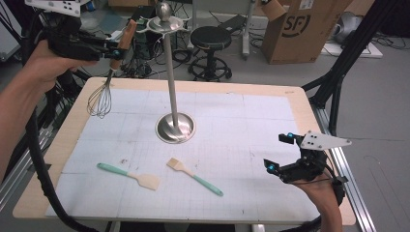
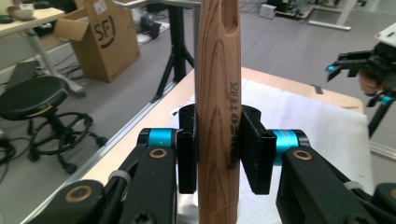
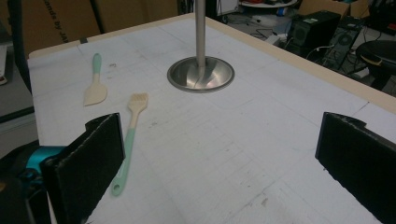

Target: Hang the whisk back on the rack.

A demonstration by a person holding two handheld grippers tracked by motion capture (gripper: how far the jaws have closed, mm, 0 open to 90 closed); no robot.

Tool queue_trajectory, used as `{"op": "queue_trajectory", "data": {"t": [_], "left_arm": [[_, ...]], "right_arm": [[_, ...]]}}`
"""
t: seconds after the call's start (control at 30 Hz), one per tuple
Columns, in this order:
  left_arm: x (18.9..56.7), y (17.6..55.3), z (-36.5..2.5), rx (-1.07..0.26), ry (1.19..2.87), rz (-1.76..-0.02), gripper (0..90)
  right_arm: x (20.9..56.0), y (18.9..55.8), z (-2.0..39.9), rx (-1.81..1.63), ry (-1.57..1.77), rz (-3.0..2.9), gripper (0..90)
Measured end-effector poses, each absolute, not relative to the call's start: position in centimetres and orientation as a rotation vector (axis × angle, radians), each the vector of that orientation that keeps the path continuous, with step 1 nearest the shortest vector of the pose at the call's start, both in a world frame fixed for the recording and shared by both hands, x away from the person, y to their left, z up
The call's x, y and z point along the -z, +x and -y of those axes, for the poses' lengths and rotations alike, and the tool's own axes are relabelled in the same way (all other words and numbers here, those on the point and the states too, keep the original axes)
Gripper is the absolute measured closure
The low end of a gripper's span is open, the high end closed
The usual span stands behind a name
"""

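Whisk (image 1: 107, 82) hangs from left claw (image 1: 115, 48) — wooden handle clamped between jaws.

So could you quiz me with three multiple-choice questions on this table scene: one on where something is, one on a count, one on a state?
1. Where is the whisk?
A. flat on the mat
B. held in the air over the table's far left corner
C. hung on the stand

2. How many green-handled utensils lie on the mat?
A. one
B. two
C. four

3. The right hand-held gripper is:
A. open and empty
B. shut on a brush
C. shut on the stand

Key: 1 B, the left hand-held gripper clamps its wooden handle; 2 B, a spatula and a brush; 3 A, its jaws stand wide apart.
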State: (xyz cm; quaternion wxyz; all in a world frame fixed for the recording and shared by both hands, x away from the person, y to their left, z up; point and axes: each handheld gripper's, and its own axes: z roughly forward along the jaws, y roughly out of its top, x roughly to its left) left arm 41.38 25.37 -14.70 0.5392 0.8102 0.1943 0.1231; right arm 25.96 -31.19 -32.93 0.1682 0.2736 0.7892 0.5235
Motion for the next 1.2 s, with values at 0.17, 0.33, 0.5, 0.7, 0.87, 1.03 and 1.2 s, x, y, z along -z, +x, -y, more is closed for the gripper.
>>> {"op": "queue_trajectory", "data": {"t": [0.17, 0.33, 0.5, 0.7, 0.87, 1.03, 1.2], "left_arm": [[14.8, 41.5, -25.2, -0.282, 1.929, -0.460, 70.2], [14.8, 41.5, -25.2, -0.261, 1.913, -0.449, 70.2], [14.8, 41.4, -24.9, -0.256, 1.921, -0.440, 70.2], [15.1, 41.7, -23.9, -0.248, 1.950, -0.428, 70.2], [15.4, 42.0, -23.2, -0.243, 1.961, -0.430, 70.2], [15.6, 42.3, -22.8, -0.239, 1.955, -0.426, 70.2], [15.9, 42.5, -22.4, -0.240, 1.964, -0.427, 70.3]], "right_arm": [[32.9, 26.0, 31.2, -1.488, 0.774, -2.246, 0.0], [33.0, 26.1, 31.2, -1.489, 0.770, -2.252, 0.0], [33.0, 26.1, 31.3, -1.491, 0.767, -2.246, 0.0], [33.0, 26.1, 31.3, -1.496, 0.759, -2.259, 0.0], [33.1, 26.1, 31.4, -1.502, 0.768, -2.253, 0.0], [33.1, 26.1, 31.5, -1.511, 0.772, -2.251, 0.0], [33.1, 26.1, 31.5, -1.510, 0.771, -2.245, 0.0]]}}
